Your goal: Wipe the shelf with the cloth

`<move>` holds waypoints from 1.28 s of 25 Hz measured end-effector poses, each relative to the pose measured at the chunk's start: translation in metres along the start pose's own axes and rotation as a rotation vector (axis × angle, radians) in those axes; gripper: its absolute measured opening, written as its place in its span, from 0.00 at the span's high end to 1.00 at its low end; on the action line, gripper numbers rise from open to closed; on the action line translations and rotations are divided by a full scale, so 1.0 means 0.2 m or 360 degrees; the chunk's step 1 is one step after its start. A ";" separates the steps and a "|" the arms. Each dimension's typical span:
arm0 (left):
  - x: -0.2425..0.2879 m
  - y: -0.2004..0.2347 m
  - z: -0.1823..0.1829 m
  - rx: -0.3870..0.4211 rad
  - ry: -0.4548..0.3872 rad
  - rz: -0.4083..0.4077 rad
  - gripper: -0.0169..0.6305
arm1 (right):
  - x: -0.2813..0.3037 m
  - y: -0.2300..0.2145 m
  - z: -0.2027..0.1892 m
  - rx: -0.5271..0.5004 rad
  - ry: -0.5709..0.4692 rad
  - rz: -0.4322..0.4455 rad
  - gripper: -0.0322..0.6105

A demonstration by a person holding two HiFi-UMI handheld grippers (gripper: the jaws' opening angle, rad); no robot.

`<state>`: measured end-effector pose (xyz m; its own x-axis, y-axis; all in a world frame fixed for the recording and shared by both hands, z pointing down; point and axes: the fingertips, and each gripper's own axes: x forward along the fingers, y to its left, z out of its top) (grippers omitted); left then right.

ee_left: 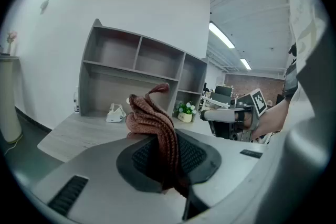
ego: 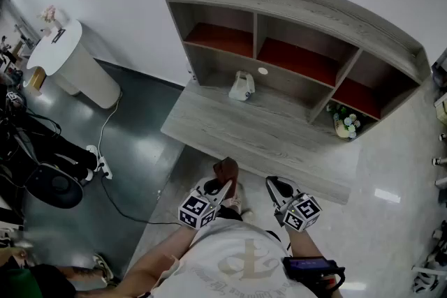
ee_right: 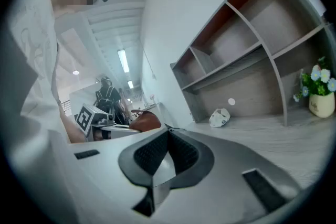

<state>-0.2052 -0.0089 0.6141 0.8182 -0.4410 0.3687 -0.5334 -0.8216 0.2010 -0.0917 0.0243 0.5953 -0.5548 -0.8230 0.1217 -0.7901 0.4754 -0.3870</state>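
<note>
Head view, shelf (ego: pixel 300 45): grey unit against the wall, three cubbies over a broad ledge (ego: pixel 258 139). A small white object (ego: pixel 242 86) and a flower pot (ego: pixel 346 124) stand at the back of the ledge.
Head view, left gripper (ego: pixel 222 183): held low by the person's body, short of the ledge edge. The cloth (ego: pixel 225 167) sticks up from its tip, not touching the shelf.
Head view, right gripper (ego: pixel 276 185): near the left one, tip bare.
Left gripper view, cloth (ee_left: pixel 153 122): brown knit, pinched between the closed pads (ee_left: pixel 194 156). A bunched wad rises past the fingertips; a tail runs down between the pads.
Left gripper view, shelf (ee_left: pixel 134 73): ahead, well apart from the cloth.
Right gripper view, right gripper (ee_right: pixel 167 150): jaws together, nothing between them.
Right gripper view, cloth (ee_right: pixel 144 121): off to the side in the left gripper, apart from these fingers.
Step, my read: carrying the cloth to the ledge; wiping not yet begun.
Doing it well: lead with the wad and press it flat, so knit rather than jaw tips meets the wood. Use long overlapping strokes. Steer round the white object and the pot. Hold a firm pinch, since drag could tug the cloth out.
</note>
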 end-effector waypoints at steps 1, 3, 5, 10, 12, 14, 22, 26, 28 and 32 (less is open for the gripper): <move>-0.02 -0.01 0.00 0.0000 -0.0002 0.0005 0.87 | 0.00 0.02 0.00 0.0000 -0.0001 0.0004 0.95; -0.06 -0.01 -0.01 0.0001 -0.0003 0.0014 0.87 | -0.01 0.05 0.00 -0.0001 -0.0003 0.0013 0.95; -0.09 -0.01 -0.02 0.0002 0.0001 0.0025 0.87 | -0.01 0.07 0.00 -0.0003 -0.0004 0.0023 0.95; -0.13 0.00 -0.01 0.0007 -0.0006 0.0059 0.87 | 0.02 0.11 0.02 -0.0002 -0.0008 0.0061 0.95; -0.15 0.00 0.00 0.0013 -0.0011 0.0074 0.87 | 0.02 0.12 0.02 0.0002 -0.0021 0.0076 0.95; -0.16 0.00 0.00 0.0022 -0.0016 0.0081 0.87 | 0.03 0.13 0.04 0.0004 -0.0040 0.0086 0.94; -0.20 0.03 0.04 0.0031 -0.0035 0.0113 0.87 | 0.04 0.14 0.07 -0.0016 -0.0076 0.0081 0.94; -0.21 0.07 0.04 0.0022 -0.0051 0.0142 0.87 | 0.06 0.13 0.07 -0.0020 -0.0078 0.0073 0.94; -0.22 0.09 0.03 -0.0012 -0.0058 0.0158 0.87 | 0.08 0.13 0.06 -0.0020 -0.0069 0.0073 0.94; -0.23 0.13 0.00 -0.0090 -0.0062 0.0189 0.87 | 0.10 0.12 0.05 -0.0018 -0.0057 0.0069 0.94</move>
<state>-0.2576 -0.0103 0.6018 0.7559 -0.5485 0.3575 -0.6372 -0.7417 0.2095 -0.1192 0.0162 0.5785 -0.5791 -0.8120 0.0725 -0.7686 0.5142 -0.3806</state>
